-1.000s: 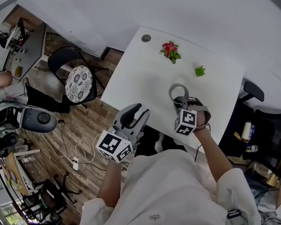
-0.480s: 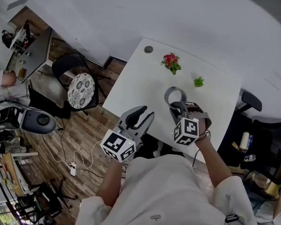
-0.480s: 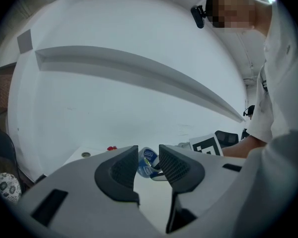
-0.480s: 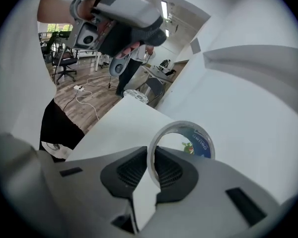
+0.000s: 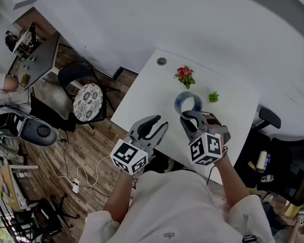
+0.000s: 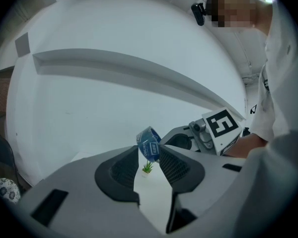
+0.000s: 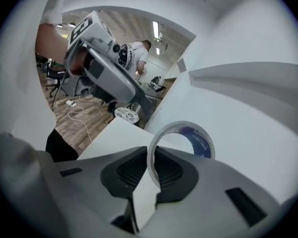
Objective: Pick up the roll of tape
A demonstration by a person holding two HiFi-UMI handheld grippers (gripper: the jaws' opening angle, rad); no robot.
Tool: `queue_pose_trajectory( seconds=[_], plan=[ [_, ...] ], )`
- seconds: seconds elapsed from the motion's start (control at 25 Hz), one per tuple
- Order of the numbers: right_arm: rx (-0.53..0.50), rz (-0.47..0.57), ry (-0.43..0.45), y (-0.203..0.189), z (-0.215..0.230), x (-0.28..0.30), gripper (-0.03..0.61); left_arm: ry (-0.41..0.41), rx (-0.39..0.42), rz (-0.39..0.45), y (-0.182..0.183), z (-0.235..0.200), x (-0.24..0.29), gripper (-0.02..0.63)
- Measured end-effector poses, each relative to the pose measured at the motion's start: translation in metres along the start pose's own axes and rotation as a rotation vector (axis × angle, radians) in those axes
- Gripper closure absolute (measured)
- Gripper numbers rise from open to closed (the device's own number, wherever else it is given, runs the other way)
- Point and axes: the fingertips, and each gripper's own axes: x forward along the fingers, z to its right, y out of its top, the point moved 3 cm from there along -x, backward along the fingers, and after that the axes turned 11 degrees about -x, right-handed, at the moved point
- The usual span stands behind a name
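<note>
While gripped by its wall, held clear above the white table [image 5: 151, 91]: roll of tape [image 5: 178, 103] in the right gripper [image 5: 193, 118].

Taken left to right from the head view: patterned chair cushion [image 5: 87, 101] over the wood floor, then the left gripper [image 5: 153, 127] off the table's near edge, then the tape ring above the tabletop, with red flowers [image 5: 184, 74] and a small green plant [image 5: 213, 96] just beyond. Shown only in the left gripper view: left gripper [image 6: 148, 153] jaws parted with nothing between them, the blue tape [image 6: 149, 144] hanging in the air against the wall, green plant [image 6: 147, 167] low in the gap. Shown only in the right gripper view: right gripper [image 7: 153, 156] nearly closed, pads pressing the ring's near wall, printed blue inner face of the tape [image 7: 201, 144] turned to the camera, left gripper [image 7: 109, 74] up at left.
</note>
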Motion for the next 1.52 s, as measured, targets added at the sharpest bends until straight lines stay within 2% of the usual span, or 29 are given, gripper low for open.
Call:
queue_pose_trajectory(
  seconds=[0.24,0.48,0.64,0.96,1.52],
  plan=[
    [0.166,0.151,-0.011,0.019,0.019,-0.02,0.528,0.01,0.034,0.025,0.011,0.003,-0.001,0.477],
    [0.422,0.362,0.0,0.029,0.035,-0.036,0.528,0.018,0.046,0.043,0.015,0.004,0.001,0.494],
    [0.513,0.443,-0.003,0.032,0.04,-0.044,0.529,0.021,0.05,0.054,0.017,0.007,-0.001,0.513],
    [0.619,0.548,0.023,0.029,0.035,-0.049,0.531,0.034,0.052,0.071,0.019,0.009,-0.007,0.54],
    [0.64,0.585,0.042,0.03,0.027,-0.053,0.532,0.019,0.064,0.064,0.018,0.015,-0.011,0.586]
  ],
)
